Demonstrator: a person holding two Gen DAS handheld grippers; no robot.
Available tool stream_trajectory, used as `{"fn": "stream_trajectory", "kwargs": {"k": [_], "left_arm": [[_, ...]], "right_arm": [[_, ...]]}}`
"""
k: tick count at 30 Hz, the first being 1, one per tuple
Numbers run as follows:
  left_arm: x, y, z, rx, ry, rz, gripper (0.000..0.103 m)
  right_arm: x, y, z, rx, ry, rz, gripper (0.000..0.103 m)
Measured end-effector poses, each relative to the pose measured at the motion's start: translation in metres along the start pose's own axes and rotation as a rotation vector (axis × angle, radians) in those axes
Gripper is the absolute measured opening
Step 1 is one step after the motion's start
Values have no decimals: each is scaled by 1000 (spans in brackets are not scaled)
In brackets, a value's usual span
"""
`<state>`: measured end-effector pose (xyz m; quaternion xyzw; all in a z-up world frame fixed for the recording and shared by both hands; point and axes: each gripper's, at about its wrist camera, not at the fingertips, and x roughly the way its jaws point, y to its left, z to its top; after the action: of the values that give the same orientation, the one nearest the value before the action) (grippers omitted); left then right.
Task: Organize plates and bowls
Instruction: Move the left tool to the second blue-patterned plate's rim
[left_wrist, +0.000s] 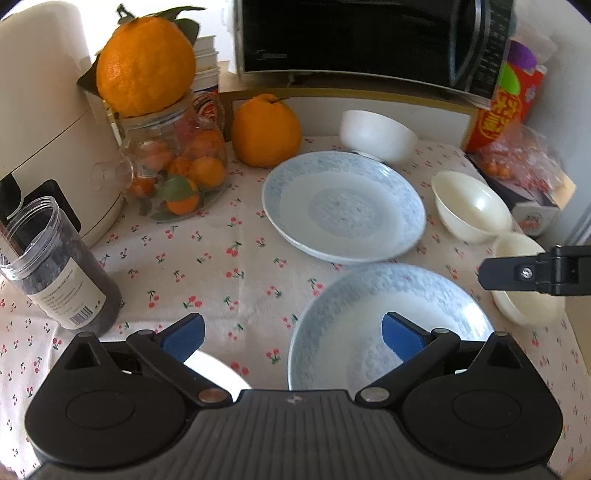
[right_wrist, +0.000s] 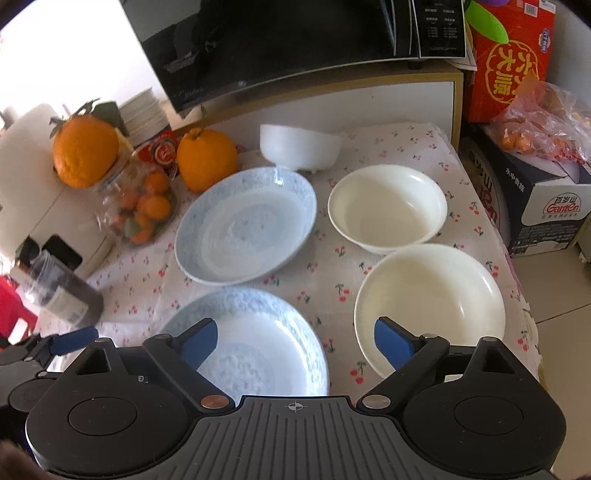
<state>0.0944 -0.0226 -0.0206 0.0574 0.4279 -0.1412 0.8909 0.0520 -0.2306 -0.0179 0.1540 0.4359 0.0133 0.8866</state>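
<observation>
Left wrist view: our left hand-held gripper (left_wrist: 291, 338) is wide and empty above the near blue plate (left_wrist: 391, 325); far blue plate (left_wrist: 343, 206) lies beyond
Right wrist view: our right hand-held gripper (right_wrist: 295, 341) is wide, nothing held, between near plate and near cream bowl (right_wrist: 430, 301)
Advice: we should pinch one rim firmly, then stack like on like

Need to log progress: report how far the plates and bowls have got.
Done: nothing is stacked yet. Two blue plates and two cream bowls lie apart on the cloth; a white bowl sits behind. In hand: nothing; left gripper and right gripper hang open. Left: all the stacking.
</observation>
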Motion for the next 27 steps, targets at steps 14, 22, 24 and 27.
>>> {"fn": "stream_trajectory", "kwargs": {"k": [14, 22, 24, 27], "left_arm": [[38, 21, 26, -161, -38, 105, 102], [58, 28, 33, -259, -38, 126, 99], [61, 30, 35, -293, -40, 115, 96], [63, 29, 38, -313, -59, 91, 92]], "right_arm": [[42, 4, 25, 117, -7, 33, 94], [65, 1, 35, 243, -28, 76, 94], [70, -2, 36, 275, -31, 79, 94], [78, -5, 37, 317, -31, 84, 94]]}}
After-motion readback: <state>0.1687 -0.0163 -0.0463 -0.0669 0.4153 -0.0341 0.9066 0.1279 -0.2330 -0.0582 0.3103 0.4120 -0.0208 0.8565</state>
